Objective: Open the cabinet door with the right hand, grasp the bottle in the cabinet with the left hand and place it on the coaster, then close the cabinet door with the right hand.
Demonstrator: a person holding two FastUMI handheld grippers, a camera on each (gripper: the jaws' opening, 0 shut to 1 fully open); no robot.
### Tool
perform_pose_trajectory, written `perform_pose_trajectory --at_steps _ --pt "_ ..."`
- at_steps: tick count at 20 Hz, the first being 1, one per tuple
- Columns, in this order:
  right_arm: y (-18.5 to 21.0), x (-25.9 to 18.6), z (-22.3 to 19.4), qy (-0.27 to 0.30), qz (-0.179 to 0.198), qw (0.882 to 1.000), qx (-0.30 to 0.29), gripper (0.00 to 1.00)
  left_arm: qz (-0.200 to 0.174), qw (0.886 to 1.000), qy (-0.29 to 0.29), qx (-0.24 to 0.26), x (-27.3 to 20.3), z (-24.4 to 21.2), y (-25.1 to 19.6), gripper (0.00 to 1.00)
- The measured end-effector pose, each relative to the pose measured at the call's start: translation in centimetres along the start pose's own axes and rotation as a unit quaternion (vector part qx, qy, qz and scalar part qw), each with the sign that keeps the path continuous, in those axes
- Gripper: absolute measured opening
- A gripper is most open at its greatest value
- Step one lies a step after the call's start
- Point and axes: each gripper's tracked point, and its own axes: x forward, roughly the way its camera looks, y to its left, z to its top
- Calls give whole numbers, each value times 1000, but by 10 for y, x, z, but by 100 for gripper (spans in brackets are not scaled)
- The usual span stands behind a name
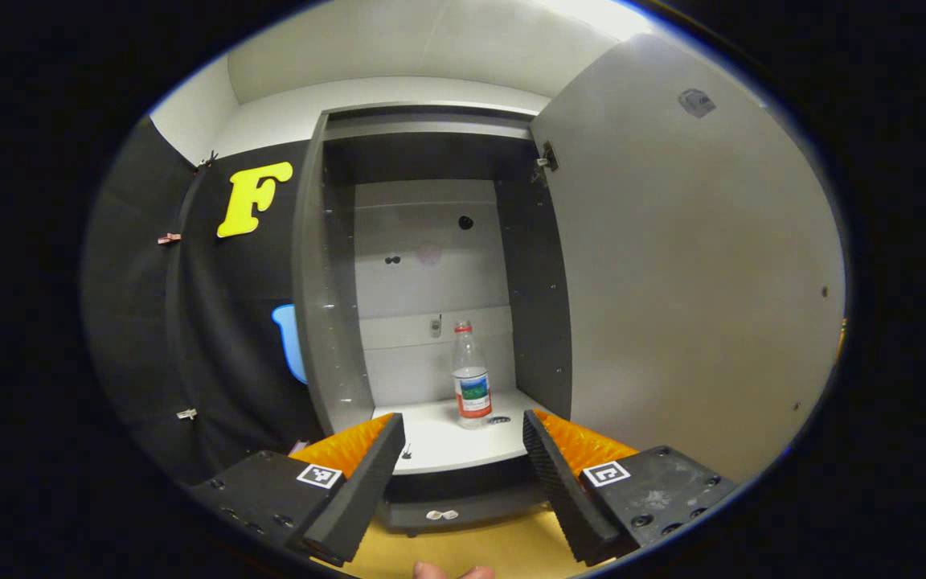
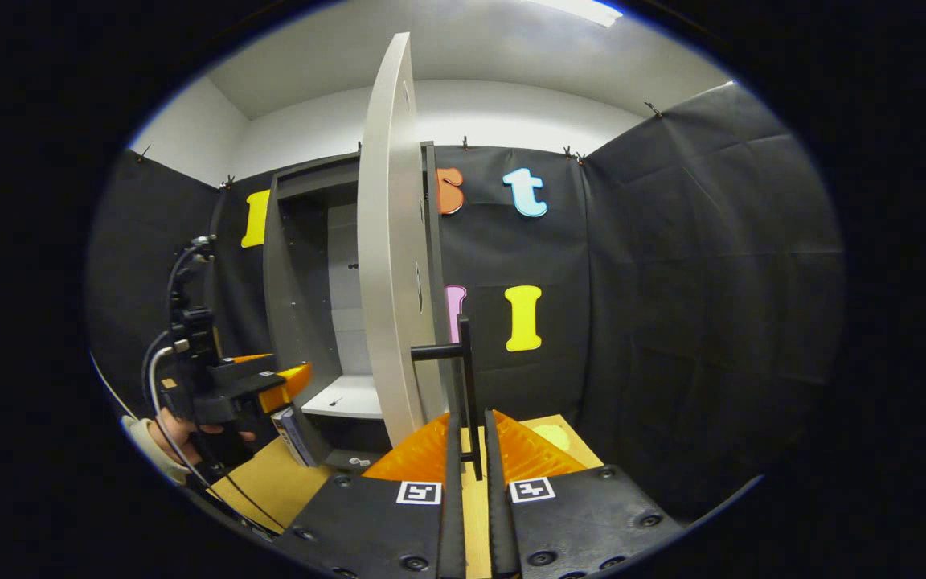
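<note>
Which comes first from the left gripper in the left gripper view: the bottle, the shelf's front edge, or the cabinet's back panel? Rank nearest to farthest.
From the left gripper, which is open:
1. Shelf's front edge, just ahead between the fingers.
2. Bottle, upright on the shelf, slightly right of centre, further in.
3. Back panel, behind the bottle at the cabinet's rear.

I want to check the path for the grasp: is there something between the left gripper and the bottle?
No. In the left gripper view, just bare white shelf separates the open left gripper from the bottle.

Yellow tabletop (image 1: pixel 503 551), white ceiling (image 2: pixel 463 56).
</note>
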Motion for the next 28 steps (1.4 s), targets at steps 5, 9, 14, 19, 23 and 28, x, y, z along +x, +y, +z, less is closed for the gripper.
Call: perform_pose_trajectory --at_steps 5,9,14,19,23,28 --pt "-9 -25 27 -45 17 999 -10 18 4 1000 -7 -20 71 3 -15 93" --pt "-81 -28 32 -65 -70 995 5 43 13 1000 -8 -24 129 -2 -21 93" --pt "-151 -31 25 -65 -187 980 32 97 50 999 6 -12 189 -31 -11 93" --pt "-177 -33 15 -67 -224 972 -16 97 68 997 23 -25 243 -59 0 93" --pt "-184 -26 7 -47 -233 971 -20 98 81 996 25 -13 276 -67 7 93" --pt "-186 -23 6 -41 -232 971 -29 100 85 996 25 -2 301 -75 8 93"
